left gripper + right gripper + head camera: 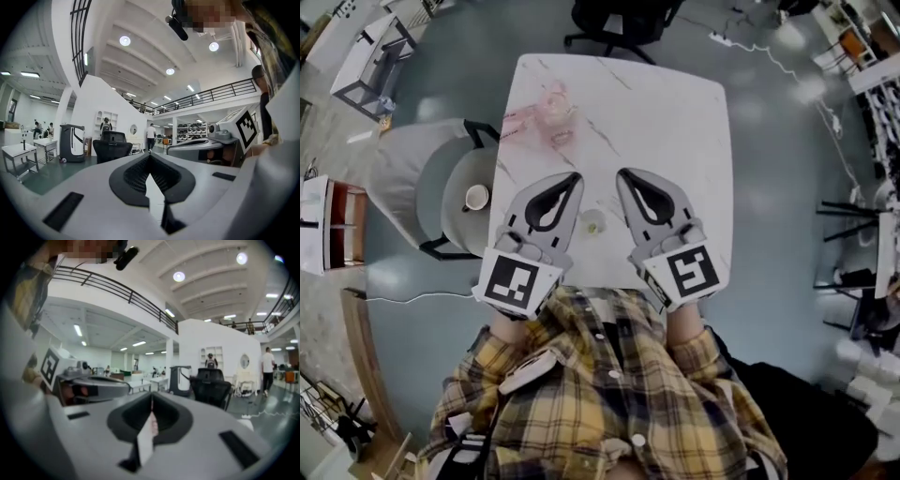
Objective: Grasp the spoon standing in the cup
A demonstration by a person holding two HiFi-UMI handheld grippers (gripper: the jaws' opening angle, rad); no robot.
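In the head view a white marble table (675, 122) lies in front of me. A pale pinkish, see-through thing (553, 111) stands on its far left part; it is too blurred to make out a cup or a spoon. A small pale round object (592, 222) sits on the table between the two grippers. My left gripper (575, 178) (150, 157) and right gripper (623, 174) (151, 398) hover side by side over the near half of the table. Each has its tips together and nothing between them. Both gripper views look level across the hall, over the table.
A black office chair (619, 23) stands beyond the table's far edge. To the left are a grey armchair (412, 178) and a round side table (464, 220) with a mug (476, 197) on it. A cable (787, 66) runs over the floor at the far right.
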